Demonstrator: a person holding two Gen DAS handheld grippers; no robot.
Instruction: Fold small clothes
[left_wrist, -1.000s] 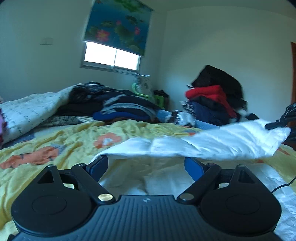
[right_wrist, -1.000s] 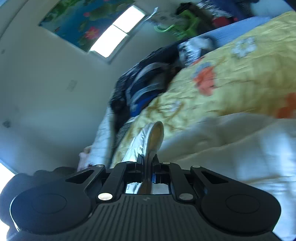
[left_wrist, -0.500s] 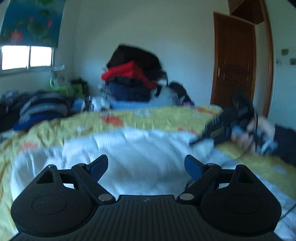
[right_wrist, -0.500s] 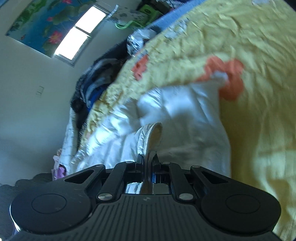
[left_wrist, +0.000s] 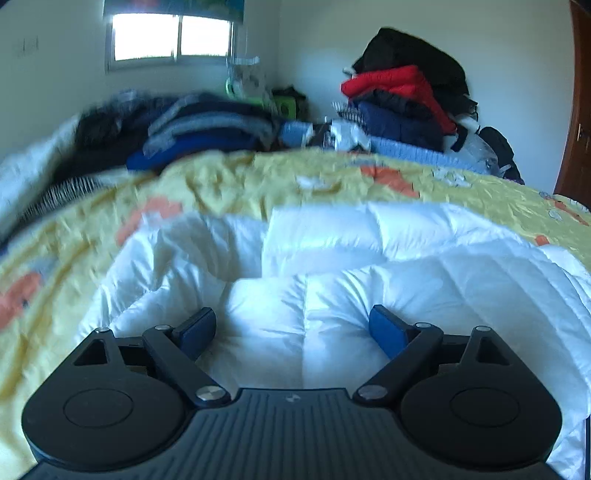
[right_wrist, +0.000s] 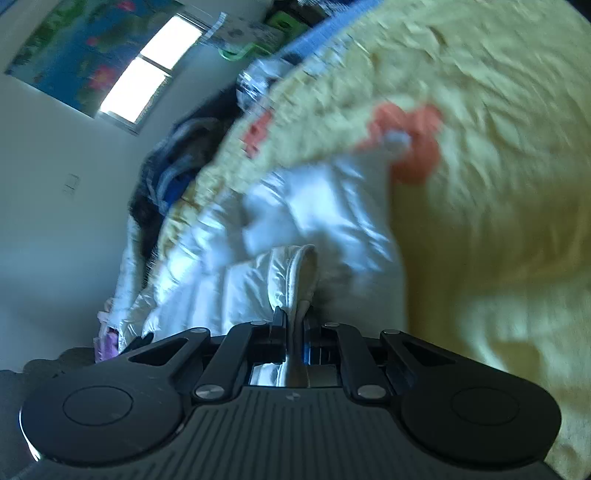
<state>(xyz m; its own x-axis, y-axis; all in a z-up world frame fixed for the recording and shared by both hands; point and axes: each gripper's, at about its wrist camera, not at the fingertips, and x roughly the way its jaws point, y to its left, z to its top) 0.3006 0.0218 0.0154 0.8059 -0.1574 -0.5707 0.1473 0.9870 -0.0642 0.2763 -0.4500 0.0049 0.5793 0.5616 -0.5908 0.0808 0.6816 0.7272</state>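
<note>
The jaws of the left gripper (left_wrist: 291, 326) stand spread wide and hold nothing, poised low over the white quilted jacket (left_wrist: 369, 266), while the jaws of the right gripper (right_wrist: 294, 321) are pressed together on a hemmed edge of that same jacket (right_wrist: 295, 266).

The yellow floral bedspread (left_wrist: 229, 184) is the landmark. The jacket lies rumpled on its near middle, one padded panel already lapped over the rest. Beyond the bedspread's far edge sit a heap of dark and striped clothes (left_wrist: 207, 129) to the left and a taller pile topped by a red garment (left_wrist: 395, 81) to the right, with a window (left_wrist: 171, 37) above them.

The main risk, as I judge it, is the shell: it looks slick and puffy, so the pinched hem could slide out of the right jaws if it is pulled sideways fast. With the left jaws gripping nothing, one-sided pulling would likely drag the whole jacket across the bedspread rather than fold it, or spring the lapped panel open. The right view is motion-blurred, so how deep the hem sits in the jaws is hard to tell.
</note>
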